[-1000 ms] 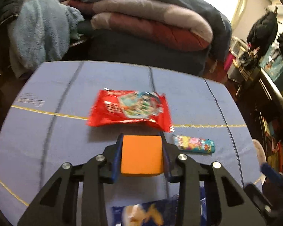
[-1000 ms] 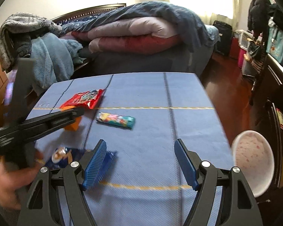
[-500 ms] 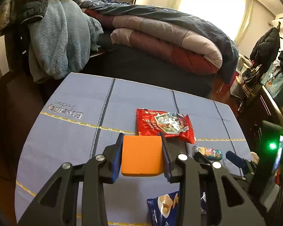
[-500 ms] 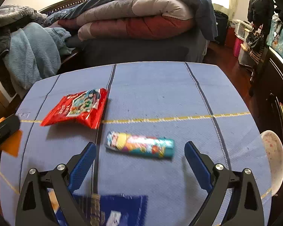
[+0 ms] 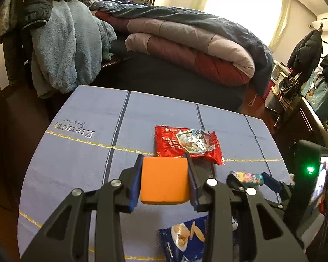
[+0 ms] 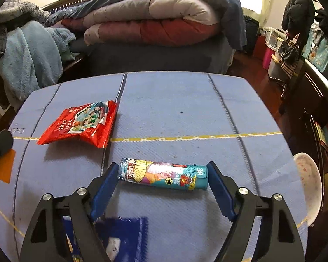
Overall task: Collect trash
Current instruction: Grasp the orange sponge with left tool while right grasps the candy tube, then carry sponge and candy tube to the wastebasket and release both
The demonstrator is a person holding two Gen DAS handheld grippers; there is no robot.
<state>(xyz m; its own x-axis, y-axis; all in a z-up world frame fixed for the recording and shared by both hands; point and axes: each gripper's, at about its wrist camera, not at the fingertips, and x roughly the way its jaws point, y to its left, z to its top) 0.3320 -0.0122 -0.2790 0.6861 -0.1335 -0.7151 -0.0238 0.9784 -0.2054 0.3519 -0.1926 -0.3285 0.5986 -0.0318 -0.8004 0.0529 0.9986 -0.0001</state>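
My left gripper [image 5: 164, 156] is shut on an orange block [image 5: 164, 181], held above the blue tablecloth [image 5: 76, 152]. Just beyond it lies a red snack packet [image 5: 185, 144], seen too from the right wrist [image 6: 81, 124]. A teal printed tube wrapper [image 6: 161, 176] lies crosswise between the fingers of my right gripper [image 6: 162, 164]. Its jaws are closing, with the pads right at the tube's two ends. A blue chip packet [image 6: 120, 235] lies on the cloth under the right gripper, also visible below the left one [image 5: 183, 235].
A white speckled bowl [image 6: 308, 185] sits off the table's right edge. A bed with folded quilts [image 6: 153, 21] and a blue blanket pile [image 5: 63, 50] stand behind the table. Dark furniture and bags crowd the right side.
The right gripper dropped and moved in on the teal tube, which now sits between its fingers. The left gripper drew back to the left with the orange block.
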